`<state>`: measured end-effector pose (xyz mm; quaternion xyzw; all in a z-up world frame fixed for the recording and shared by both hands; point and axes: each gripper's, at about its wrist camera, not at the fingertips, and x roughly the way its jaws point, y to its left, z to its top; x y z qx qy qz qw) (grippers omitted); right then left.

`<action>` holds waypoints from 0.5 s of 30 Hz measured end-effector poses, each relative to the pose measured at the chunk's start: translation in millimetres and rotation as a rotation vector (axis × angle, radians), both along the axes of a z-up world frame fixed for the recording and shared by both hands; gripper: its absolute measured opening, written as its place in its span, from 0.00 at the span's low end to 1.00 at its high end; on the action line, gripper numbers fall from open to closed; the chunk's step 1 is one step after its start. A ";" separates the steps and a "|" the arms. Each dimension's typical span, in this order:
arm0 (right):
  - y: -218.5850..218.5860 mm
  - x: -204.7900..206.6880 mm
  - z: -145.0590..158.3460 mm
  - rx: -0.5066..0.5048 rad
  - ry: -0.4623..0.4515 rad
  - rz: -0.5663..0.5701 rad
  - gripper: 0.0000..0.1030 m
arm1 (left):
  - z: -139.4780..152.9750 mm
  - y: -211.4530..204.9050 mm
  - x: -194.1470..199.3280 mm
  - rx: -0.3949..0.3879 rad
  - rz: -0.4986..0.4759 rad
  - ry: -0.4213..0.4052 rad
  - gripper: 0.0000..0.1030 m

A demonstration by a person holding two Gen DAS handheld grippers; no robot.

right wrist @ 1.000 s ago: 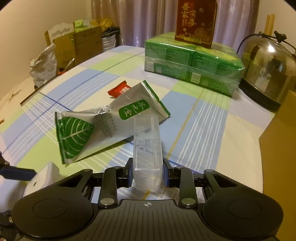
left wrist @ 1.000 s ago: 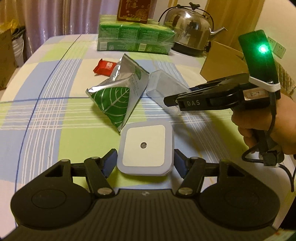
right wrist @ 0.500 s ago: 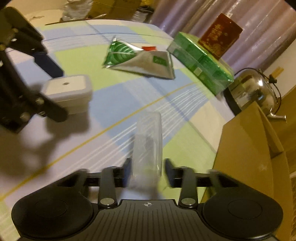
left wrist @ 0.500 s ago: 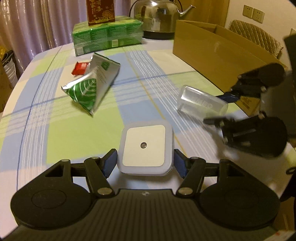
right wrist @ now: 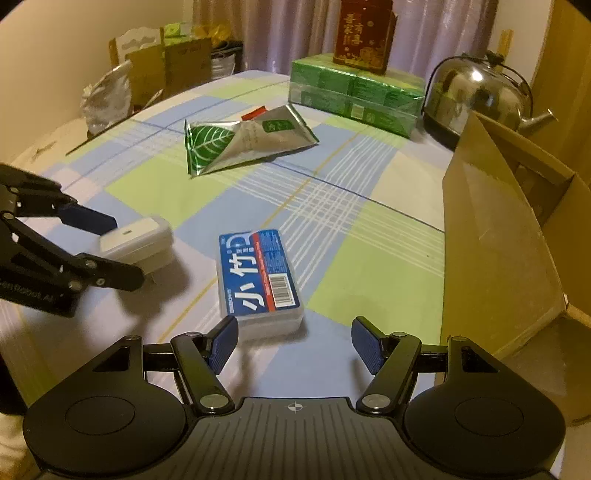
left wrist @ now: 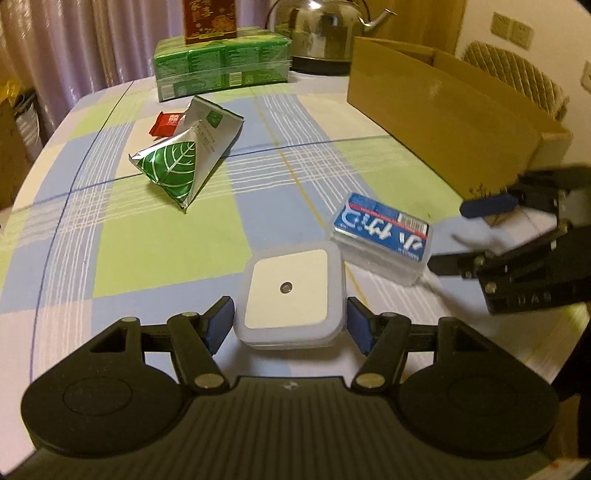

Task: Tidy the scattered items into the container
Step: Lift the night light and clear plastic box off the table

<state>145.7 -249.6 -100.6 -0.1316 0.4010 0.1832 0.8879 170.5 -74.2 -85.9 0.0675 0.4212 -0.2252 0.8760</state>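
My left gripper (left wrist: 290,326) is shut on a white square plug-in light (left wrist: 286,295), held just above the checked tablecloth; the right wrist view shows the light (right wrist: 136,240) casting a shadow below. My right gripper (right wrist: 295,343) stands open, low over the table. A clear plastic box with a blue label (right wrist: 260,273) lies flat just ahead of its left finger, free of both pads. The open cardboard box (right wrist: 491,236) stands to the right. A silver-green pouch (left wrist: 184,162) and a red sachet (left wrist: 166,123) lie farther back.
At the table's far end are shrink-wrapped green packs (left wrist: 221,66) with a red carton on top, and a steel kettle (left wrist: 321,29). Bags and cartons (right wrist: 147,74) stand beyond the table's left edge. The table edge runs close on my right.
The right gripper has opened and let go of the clear box, which now lies label-up on the table. Both grippers have moved toward the cardboard box. The left one still holds the light.
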 end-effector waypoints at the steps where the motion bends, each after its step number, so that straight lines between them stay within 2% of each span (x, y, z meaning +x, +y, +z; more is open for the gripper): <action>1: -0.9 -1.6 0.0 0.005 0.000 -0.004 0.64 | -0.6 1.5 3.0 -0.023 0.012 0.014 0.59; 3: -0.5 -3.2 0.1 0.012 0.002 -0.006 0.64 | -2.3 3.4 8.7 -0.062 0.028 0.039 0.59; 7: 0.1 -0.4 -2.4 0.019 0.004 -0.004 0.64 | -6.3 6.4 17.4 -0.125 0.055 0.089 0.67; 15: 2.5 6.3 -8.7 0.032 0.018 -0.002 0.64 | -14.5 13.3 32.4 -0.191 0.119 0.150 0.66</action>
